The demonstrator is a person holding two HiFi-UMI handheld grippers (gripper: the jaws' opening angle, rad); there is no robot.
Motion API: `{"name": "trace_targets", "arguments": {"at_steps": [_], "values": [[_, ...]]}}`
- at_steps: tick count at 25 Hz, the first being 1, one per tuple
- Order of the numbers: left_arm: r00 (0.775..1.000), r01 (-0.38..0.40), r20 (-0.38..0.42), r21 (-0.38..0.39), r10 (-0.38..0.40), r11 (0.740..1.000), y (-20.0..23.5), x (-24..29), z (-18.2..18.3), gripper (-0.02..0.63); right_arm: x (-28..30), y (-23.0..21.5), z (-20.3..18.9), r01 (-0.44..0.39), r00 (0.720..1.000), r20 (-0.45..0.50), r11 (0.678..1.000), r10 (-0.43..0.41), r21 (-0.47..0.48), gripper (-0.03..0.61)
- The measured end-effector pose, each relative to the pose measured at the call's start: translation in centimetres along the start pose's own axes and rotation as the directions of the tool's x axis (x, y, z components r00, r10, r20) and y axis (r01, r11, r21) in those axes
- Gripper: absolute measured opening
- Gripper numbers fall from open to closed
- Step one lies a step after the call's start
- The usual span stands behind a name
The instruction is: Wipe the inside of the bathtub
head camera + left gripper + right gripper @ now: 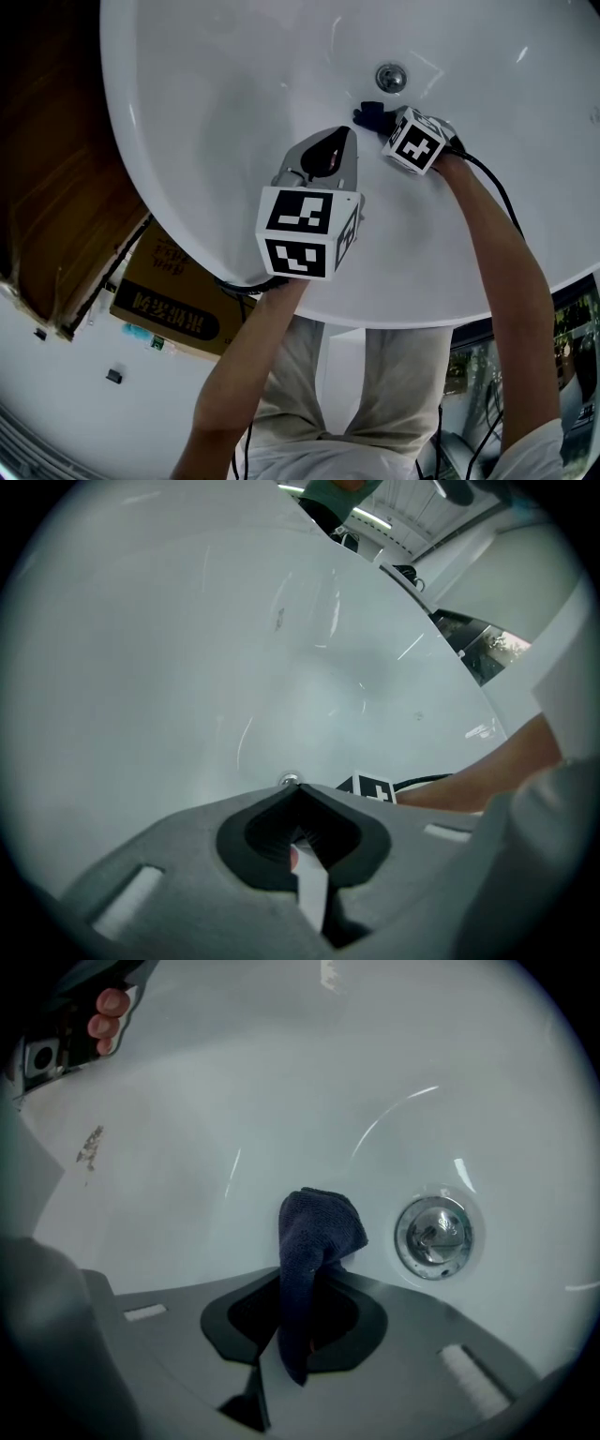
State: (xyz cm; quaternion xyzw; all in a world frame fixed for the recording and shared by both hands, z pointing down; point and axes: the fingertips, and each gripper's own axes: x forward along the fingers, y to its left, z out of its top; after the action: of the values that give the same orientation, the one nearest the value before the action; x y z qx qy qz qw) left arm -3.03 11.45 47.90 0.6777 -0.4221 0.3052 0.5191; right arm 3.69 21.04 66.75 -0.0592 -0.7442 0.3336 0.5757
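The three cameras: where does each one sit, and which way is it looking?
Head view: on the person's head, looking steeply down into the bathtub; both forearms, legs, the left gripper and right gripper show.
Left gripper view: on the left gripper, looking along its closed fingers across the tub; the right forearm shows.
Right gripper view: on the right gripper, looking at the tub floor, fingers clamped on the cloth; a hand shows top left.
Shared: the drain appears in all three.

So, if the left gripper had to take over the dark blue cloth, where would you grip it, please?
Probably the bunched end of the dark blue cloth that sticks out beyond the right gripper's shut jaws, coming from the side away from the drain. Its tail hangs back inside the gripper, out of reach.
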Motion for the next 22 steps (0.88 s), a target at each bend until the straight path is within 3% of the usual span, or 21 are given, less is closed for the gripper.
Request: {"name": "trace_targets", "arguments": {"at_steps": [22], "values": [[1.0,-0.004,-0.008,0.013,0.004,1.0,0.2,0.4,-0.3,-0.002,-3.7,7.3,1.0,-0.189,0.978,0.064,0.97,0.2,-0.151,0.052]]}}
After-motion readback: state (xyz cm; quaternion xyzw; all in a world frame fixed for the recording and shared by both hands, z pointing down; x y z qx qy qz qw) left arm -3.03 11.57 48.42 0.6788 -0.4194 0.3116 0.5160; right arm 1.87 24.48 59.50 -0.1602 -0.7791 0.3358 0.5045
